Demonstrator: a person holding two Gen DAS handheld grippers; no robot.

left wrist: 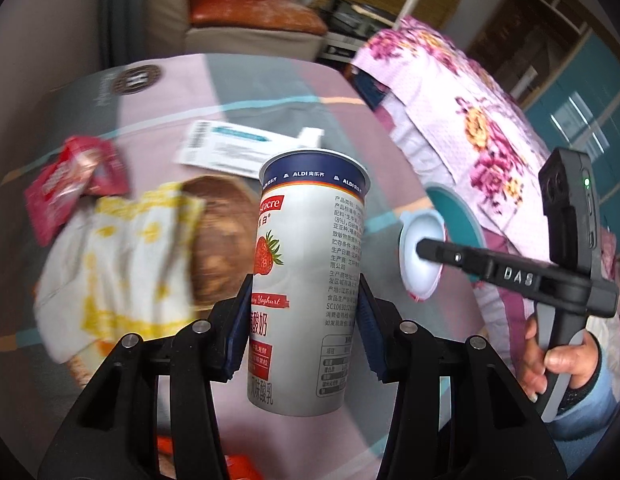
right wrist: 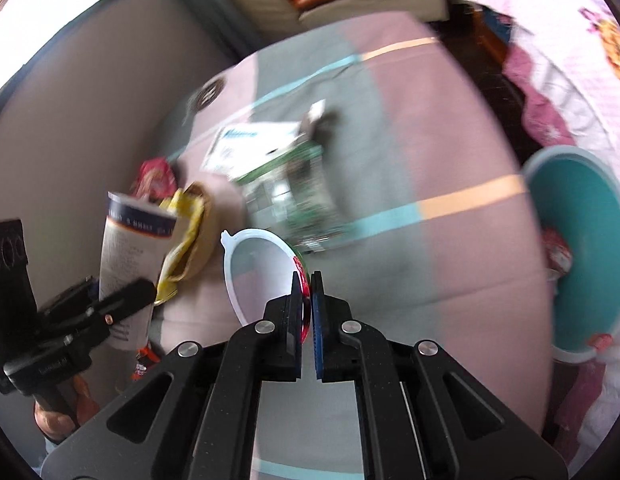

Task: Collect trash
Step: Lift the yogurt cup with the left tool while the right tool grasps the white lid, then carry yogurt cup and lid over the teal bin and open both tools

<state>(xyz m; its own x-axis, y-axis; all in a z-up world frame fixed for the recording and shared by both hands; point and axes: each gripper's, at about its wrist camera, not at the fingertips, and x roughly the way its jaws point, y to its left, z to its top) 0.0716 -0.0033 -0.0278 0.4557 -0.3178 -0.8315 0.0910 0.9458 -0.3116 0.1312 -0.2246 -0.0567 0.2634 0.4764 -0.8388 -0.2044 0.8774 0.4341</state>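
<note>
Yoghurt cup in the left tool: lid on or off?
Off. The yoghurt cup shows a bare rim in the left tool, while the right tool pinches its lid apart from it.

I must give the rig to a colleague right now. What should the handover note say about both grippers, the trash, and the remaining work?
Left gripper: shut on the yoghurt cup, held upright above the bed.
Right gripper: shut on the cup's lid, pinched at its rim.
Teal bin: on the right beside the bed, some wrappers already inside.
Left on the bed: red wrapper, yellow-patterned wrapper, white carton.
To do: probably drop the cup and lid in the bin, then collect the rest.
</note>
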